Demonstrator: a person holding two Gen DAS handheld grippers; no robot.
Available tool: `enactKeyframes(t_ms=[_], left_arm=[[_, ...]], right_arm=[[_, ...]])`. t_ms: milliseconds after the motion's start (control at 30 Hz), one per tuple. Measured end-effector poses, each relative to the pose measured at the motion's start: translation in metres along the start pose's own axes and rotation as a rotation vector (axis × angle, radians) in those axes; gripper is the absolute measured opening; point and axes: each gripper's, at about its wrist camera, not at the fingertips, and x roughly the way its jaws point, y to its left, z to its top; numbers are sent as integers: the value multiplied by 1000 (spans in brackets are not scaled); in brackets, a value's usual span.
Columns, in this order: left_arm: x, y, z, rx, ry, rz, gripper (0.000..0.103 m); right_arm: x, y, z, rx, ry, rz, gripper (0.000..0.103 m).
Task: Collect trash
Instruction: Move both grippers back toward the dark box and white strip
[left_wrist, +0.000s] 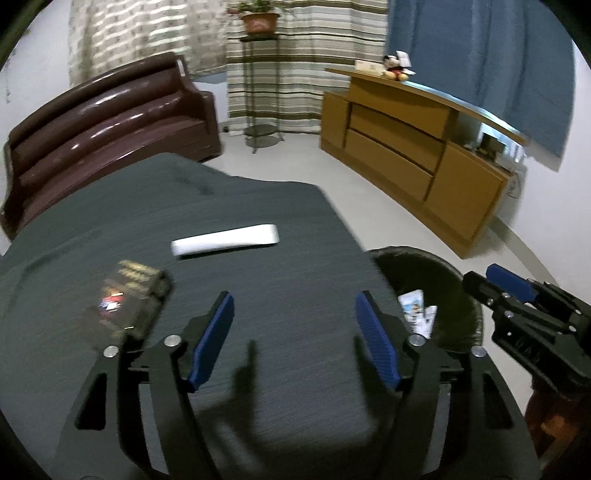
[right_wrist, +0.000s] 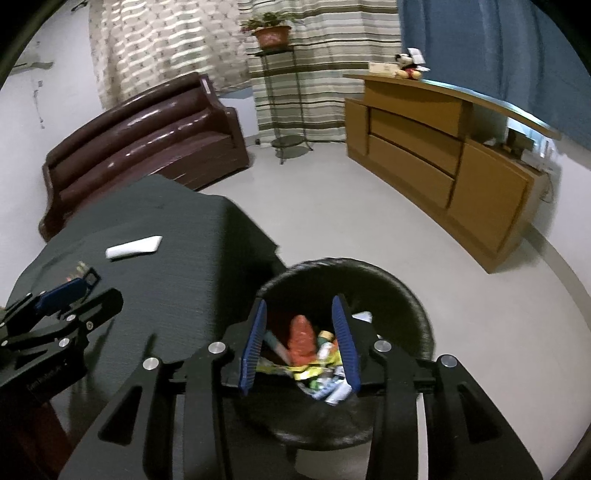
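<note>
My left gripper (left_wrist: 295, 299) hangs open over the dark grey table (left_wrist: 280, 206), with nothing between its blue pads. A blurred clear packet with dark contents (left_wrist: 125, 299) lies just to its left. Farther back lies a long white object (left_wrist: 225, 240). My right gripper (right_wrist: 300, 301) is open above the black round bin (right_wrist: 406, 291) beside the table. Wrappers fill the bin, among them an orange-red one (right_wrist: 303, 339) seen below and between the pads, untouched. The bin (left_wrist: 443, 266) and the right gripper (left_wrist: 489, 278) also show in the left wrist view.
A brown leather sofa (right_wrist: 147, 133) stands behind the table. A wooden cabinet (right_wrist: 443, 158) with a plush toy (right_wrist: 408, 66) runs along the right wall. A metal plant stand (right_wrist: 284, 110) is by the curtains. Pale floor (right_wrist: 369, 221) lies between them.
</note>
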Motion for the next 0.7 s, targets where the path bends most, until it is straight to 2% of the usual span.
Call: enactKeyframes(t_ms=[400,700], left_arm=[[-10,86,-3,-111,-3,158,73],[0,113,-6,-121,26,165,78]], right_arm=[[13,61,10,-79,16,93,42],[27,90,16,-127,42,128,46]])
